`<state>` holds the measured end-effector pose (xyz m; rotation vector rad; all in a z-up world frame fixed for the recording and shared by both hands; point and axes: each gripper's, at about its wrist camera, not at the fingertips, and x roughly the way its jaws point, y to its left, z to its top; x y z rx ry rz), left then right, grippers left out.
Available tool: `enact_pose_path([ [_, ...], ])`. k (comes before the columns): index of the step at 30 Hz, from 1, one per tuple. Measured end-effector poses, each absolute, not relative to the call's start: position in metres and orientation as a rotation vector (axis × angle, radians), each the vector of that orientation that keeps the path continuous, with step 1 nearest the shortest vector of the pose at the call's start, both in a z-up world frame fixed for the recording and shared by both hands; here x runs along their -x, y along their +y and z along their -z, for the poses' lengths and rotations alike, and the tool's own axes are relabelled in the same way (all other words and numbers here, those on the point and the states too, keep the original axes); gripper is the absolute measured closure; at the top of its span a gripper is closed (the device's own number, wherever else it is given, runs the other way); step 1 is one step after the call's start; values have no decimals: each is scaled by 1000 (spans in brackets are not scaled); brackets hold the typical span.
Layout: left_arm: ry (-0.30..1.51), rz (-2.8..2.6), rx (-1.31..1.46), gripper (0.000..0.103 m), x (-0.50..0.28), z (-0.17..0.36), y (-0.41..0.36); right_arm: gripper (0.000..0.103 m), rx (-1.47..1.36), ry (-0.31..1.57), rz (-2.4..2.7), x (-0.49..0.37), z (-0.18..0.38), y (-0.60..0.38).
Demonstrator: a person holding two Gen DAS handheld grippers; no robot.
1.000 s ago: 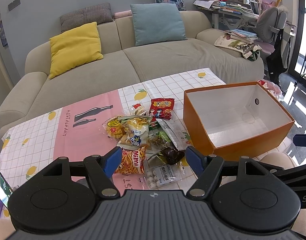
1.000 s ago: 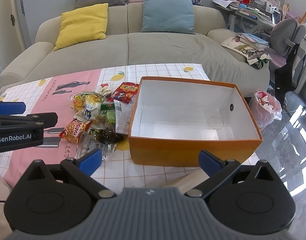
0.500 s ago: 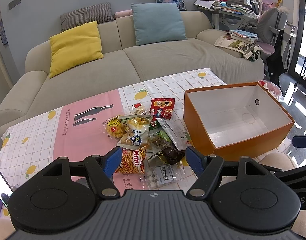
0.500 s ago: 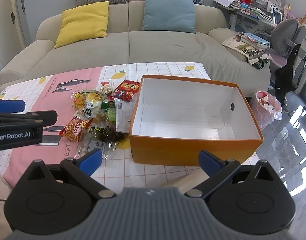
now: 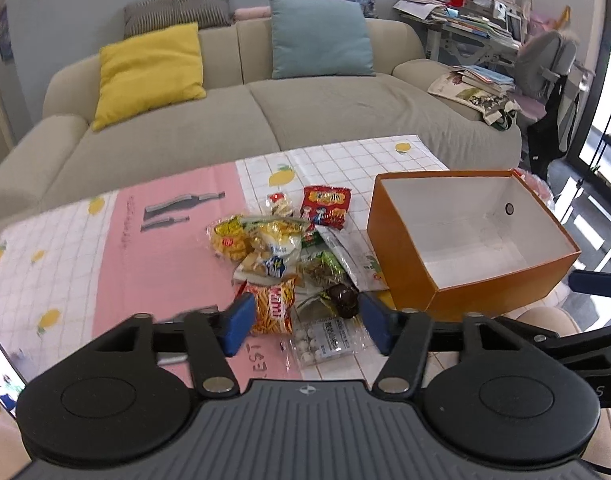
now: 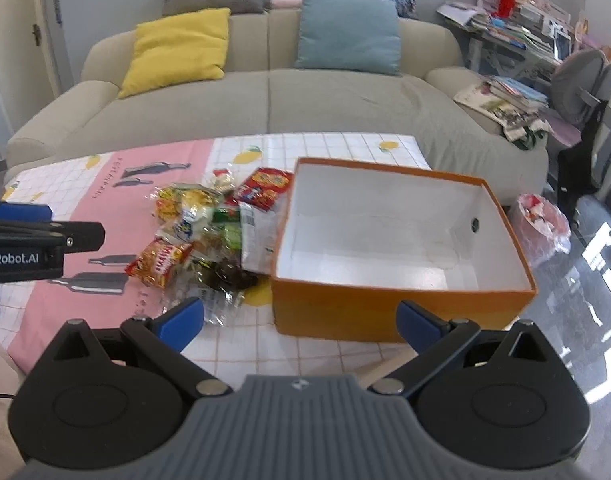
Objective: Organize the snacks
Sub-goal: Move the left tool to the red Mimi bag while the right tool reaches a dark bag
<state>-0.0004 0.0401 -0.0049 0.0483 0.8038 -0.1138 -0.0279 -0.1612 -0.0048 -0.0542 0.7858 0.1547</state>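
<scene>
While I am bringing the left tongs (image 5: 303, 320) nearer the snack pile (image 5: 289, 256) at frame center, both they and the right tongs (image 6: 299, 320) are hanging spread, empty; orange box (image 5: 409, 276) sitting right, holding nothing.

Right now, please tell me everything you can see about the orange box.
The orange box is a rectangular, lidless carton that looks like cardboard: orange outside, white inside. It stands upright and open on the checked tablecloth, at the right side of the table. A small round hole shows in its far right end wall. Nothing lies inside it. The snack pile sits at its left side, and a white packet leans against that wall. Neither gripper touches it.
</scene>
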Motion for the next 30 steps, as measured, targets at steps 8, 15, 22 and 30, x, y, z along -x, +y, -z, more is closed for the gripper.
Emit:
enact_pose_path([
  [8,867,128,67,63,-10,27,80,25,90,762,-254,13,20,-123],
  [15,910,114,100,29,-31,49,103,30,120,748,-339,-8,45,-86],
  [22,996,131,141,18,-65,79,116,51,260,790,-354,-42,80,-54],
  [30,1049,142,172,17,-103,113,120,59,357,817,-377,-69,113,-36],
])
